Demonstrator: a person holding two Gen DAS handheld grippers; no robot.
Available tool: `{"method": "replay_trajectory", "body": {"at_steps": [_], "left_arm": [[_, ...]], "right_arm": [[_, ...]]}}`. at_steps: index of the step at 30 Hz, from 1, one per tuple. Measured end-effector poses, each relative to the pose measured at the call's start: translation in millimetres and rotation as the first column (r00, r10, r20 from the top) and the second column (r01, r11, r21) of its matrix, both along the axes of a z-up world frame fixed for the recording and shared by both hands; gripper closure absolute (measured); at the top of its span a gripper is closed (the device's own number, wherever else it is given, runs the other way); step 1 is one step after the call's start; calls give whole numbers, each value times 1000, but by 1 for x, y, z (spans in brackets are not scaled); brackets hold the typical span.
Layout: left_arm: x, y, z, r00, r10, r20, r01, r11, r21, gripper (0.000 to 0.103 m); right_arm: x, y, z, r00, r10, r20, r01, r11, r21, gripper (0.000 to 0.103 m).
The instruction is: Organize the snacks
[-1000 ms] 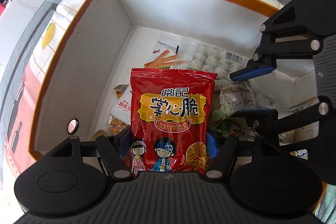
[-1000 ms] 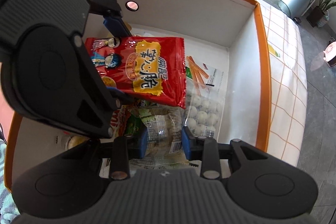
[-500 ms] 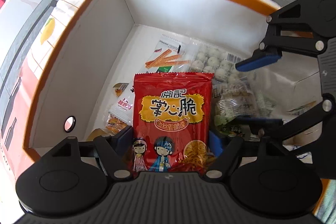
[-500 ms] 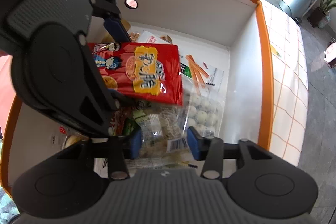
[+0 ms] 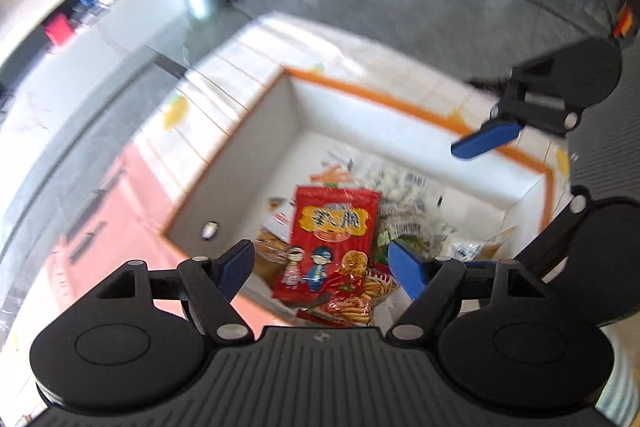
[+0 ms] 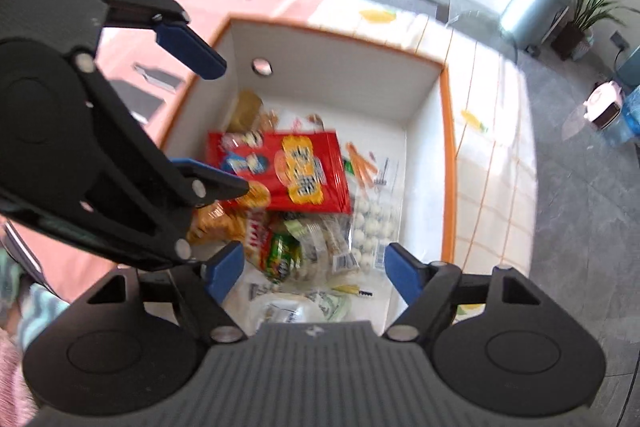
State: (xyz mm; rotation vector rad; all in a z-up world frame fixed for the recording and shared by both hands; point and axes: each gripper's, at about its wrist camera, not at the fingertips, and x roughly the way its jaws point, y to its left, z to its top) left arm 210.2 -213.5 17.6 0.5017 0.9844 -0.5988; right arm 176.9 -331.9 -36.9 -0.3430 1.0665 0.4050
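Red foil marks the most visible snack: a red snack bag (image 5: 330, 239) printed with yellow lettering and two cartoon children lies flat on top of the pile inside the white box (image 5: 256, 163), whose rim is edged in orange. Seen from the left wrist, the bag sits at the box's middle, with a clear packet of white balls (image 5: 390, 183) at its 1 o'clock and a clear packet printed with orange sticks (image 5: 332, 173) at 12 o'clock. A packet of fried strips (image 5: 356, 301) lies at its 6 o'clock, partly under it. A green packet (image 6: 282, 255) and a clear packet with a barcode label (image 6: 336, 251) lie at 6 o'clock of the red bag in the right wrist view.

Above the box, the left gripper (image 5: 320, 269) holds its blue fingers (image 5: 236, 265) wide apart, one on each side of the red bag as seen from above, without touching it; nothing is gripped. The right gripper (image 6: 314, 269) also hangs over the box, its fingers (image 6: 402, 275) opening, with snacks showing far below the gap and nothing held between them. Each gripper appears in the other's camera: the right one at 2 o'clock in the left view, the left one at 9 o'clock in the right view.

The box stands on a surface with a tiled white and salmon-pink pattern (image 6: 492, 147). A round hole (image 6: 262, 67) pierces one box wall. Both views are motion-blurred.
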Motion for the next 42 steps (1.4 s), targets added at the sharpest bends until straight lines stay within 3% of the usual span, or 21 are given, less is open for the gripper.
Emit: {"method": "replay_trajectory", "body": {"at_steps": [5,10,15,19,22,24,29,31,33,38,42], "left_arm": [[-37,35,52,987,135,89,-127,988,-91,14],[-88,81,72,962,240,132,-210,956,-206,14],[-145,126,89,904,371,212,-296,902,-314,14],[-186,146,97,832,450,325,-342,877,-337,13],[-210,158,90,789,509,346,-376,844,-383,13],[-223,166,82,764,546,342,-397,817,-418,13],[-244,176,55,708,598,376,-433,788,-439,12],[-252,181,48,688,620,376,-458,774,-437,7],[-255,184,43,683,633,365,-473,764,-439,7],[-258,190,28,697,633,337,-488,763,-424,6],[-261,195,11,699,648,302,-519,751,-408,6]], "right_arm": [[-32,10,44,996,-45,80,40,997,61,26],[-84,30,76,974,-73,212,46,991,127,21],[-138,54,92,942,-103,319,51,985,165,21],[-178,68,109,905,-143,401,65,977,203,20],[-211,76,116,867,-212,450,88,956,281,18],[-234,82,110,836,-254,487,91,938,334,17],[-277,101,79,767,-340,544,128,912,391,16],[-286,108,65,747,-364,557,150,908,391,16],[-294,112,56,737,-379,560,168,905,391,16],[-303,119,39,718,-387,578,192,909,370,16],[-294,123,15,759,-385,525,211,908,361,15]]}}
